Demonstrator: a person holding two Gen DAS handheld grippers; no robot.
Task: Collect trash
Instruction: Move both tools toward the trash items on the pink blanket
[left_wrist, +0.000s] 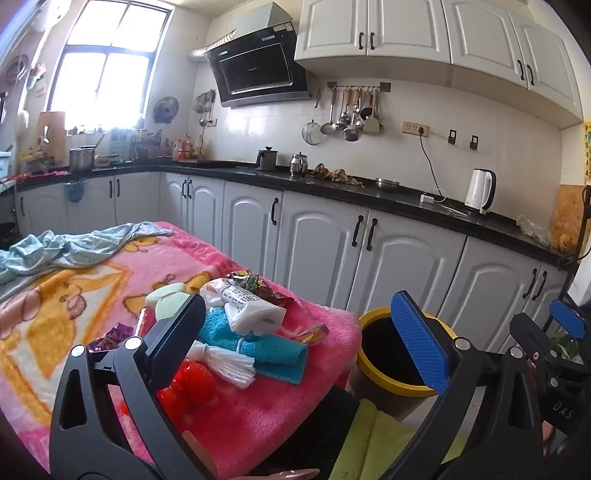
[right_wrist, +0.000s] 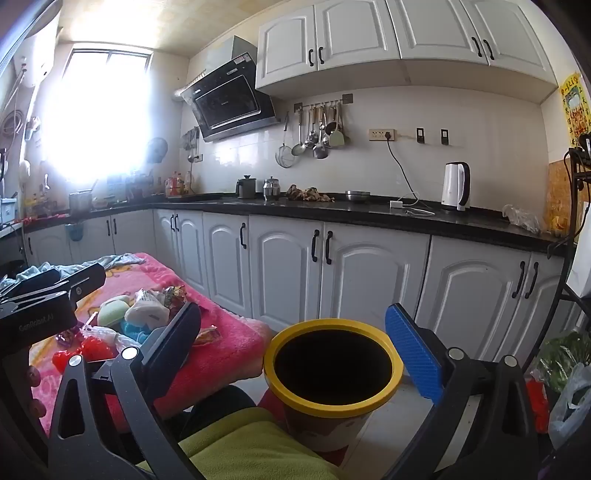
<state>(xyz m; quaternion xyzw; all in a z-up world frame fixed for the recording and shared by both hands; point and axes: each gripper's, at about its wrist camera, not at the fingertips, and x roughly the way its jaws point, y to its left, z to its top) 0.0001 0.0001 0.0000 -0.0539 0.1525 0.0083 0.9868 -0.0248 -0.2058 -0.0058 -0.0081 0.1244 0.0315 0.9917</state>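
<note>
The right gripper (right_wrist: 295, 339) hangs wide open above the yellow-rimmed bin (right_wrist: 334, 402), beside the pink blanket (right_wrist: 229, 347).

A pile of wrappers (left_wrist: 255, 295) and a towel (left_wrist: 258, 345) lies on the blanket-covered surface (left_wrist: 92, 295), with the bin (right_wrist: 334, 369) on the floor to its right.

A yellow-rimmed bin (right_wrist: 334, 369) stands upright and open on the floor beside the pink blanket (left_wrist: 258, 417), where crumpled wrappers (left_wrist: 255, 286) lie heaped.
</note>
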